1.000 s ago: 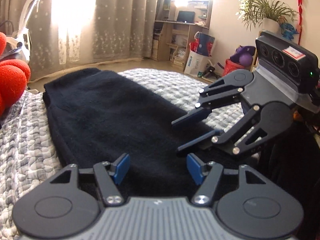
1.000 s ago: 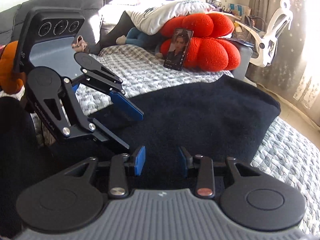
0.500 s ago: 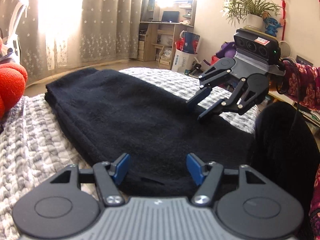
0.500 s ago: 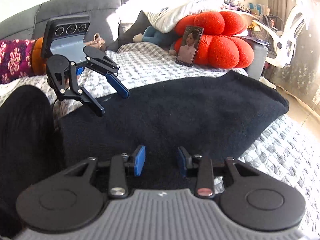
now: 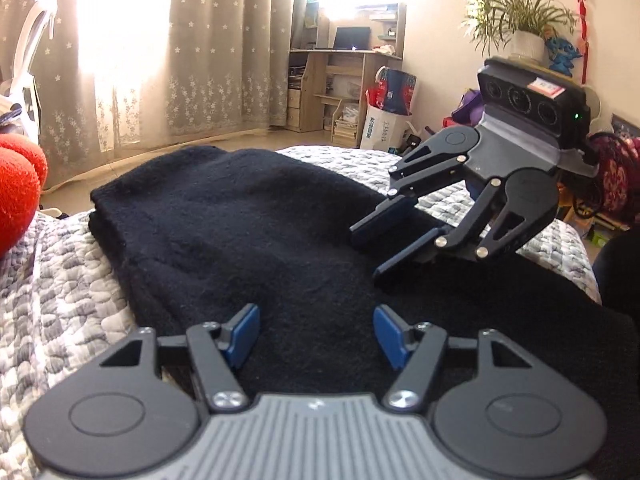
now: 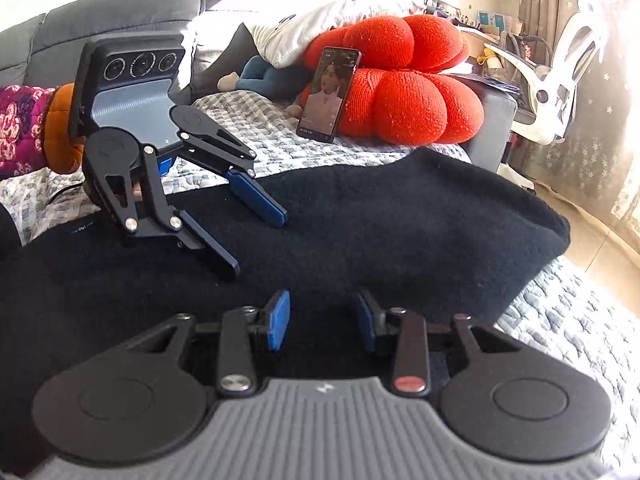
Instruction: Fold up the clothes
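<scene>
A black fleece garment (image 5: 248, 224) lies folded lengthwise on the grey-and-white quilted bed; it also shows in the right wrist view (image 6: 400, 216). My left gripper (image 5: 316, 334) is open and empty, low over the garment's near end. In the right wrist view the left gripper (image 6: 256, 240) hangs open with its lower fingertip at the cloth. My right gripper (image 6: 322, 322) is open and empty over the same end. In the left wrist view the right gripper (image 5: 368, 254) is open, fingertips down at the garment's right side.
A red knotted cushion (image 6: 404, 88) with a phone (image 6: 328, 94) leaning on it sits at the bed's head. A white office chair (image 6: 560, 76) stands beside the bed. A desk (image 5: 344, 84), bags and a potted plant (image 5: 520, 28) stand beyond the foot of the bed.
Both grippers had lifted and drawn apart half a second ago; now they have come back down close over the garment's near end, both still open.
</scene>
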`<state>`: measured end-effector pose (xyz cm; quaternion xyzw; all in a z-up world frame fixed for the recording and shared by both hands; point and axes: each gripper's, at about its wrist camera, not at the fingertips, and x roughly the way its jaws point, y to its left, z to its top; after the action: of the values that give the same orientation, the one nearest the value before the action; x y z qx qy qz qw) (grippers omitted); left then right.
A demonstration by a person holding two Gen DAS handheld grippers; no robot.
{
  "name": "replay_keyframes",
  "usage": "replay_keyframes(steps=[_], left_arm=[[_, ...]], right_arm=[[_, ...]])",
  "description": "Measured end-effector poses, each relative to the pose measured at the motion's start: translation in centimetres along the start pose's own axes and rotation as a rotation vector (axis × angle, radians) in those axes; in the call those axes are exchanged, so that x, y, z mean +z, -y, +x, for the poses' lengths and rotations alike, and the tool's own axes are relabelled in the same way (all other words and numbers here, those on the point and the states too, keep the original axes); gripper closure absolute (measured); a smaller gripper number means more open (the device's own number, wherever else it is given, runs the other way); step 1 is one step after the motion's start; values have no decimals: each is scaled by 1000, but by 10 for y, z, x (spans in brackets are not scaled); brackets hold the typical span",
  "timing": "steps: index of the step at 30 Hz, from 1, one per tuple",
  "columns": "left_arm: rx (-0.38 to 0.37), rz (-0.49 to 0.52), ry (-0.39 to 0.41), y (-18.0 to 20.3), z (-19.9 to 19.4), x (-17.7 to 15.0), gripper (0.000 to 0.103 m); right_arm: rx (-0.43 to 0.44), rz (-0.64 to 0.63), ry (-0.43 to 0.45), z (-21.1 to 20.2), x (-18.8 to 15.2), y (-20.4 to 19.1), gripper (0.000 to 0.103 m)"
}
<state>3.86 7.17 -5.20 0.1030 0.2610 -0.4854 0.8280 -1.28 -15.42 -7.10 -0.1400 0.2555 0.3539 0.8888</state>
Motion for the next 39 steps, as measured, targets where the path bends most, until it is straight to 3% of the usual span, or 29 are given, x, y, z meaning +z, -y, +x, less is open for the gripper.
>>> replay_keyframes(steps=[4,7,11,17,24,31,39], left_arm=[[-6,-21,-5,-5,-8,-3,38],[3,-6,-12,-6,-11,2,38],[17,-2,-3,-13,-13,14,38],[43,37,32,-27,16,39,38],[51,-30,12,-58,41,32,38],[63,-5,-7,-58,26,23,38],[89,29,18,-61,28,45,39]], right_arm=[[17,93,35,-20,-17,16,68],[8,83,41,-27,-16,12,68],[18,52,65,-29,0,14,65],[-38,-12,102,3,31,31,63],[-88,-19,23,36,22,57,65],[-76,50,24,12,1,67,68],[-100,-37,38,14,30,66,65]])
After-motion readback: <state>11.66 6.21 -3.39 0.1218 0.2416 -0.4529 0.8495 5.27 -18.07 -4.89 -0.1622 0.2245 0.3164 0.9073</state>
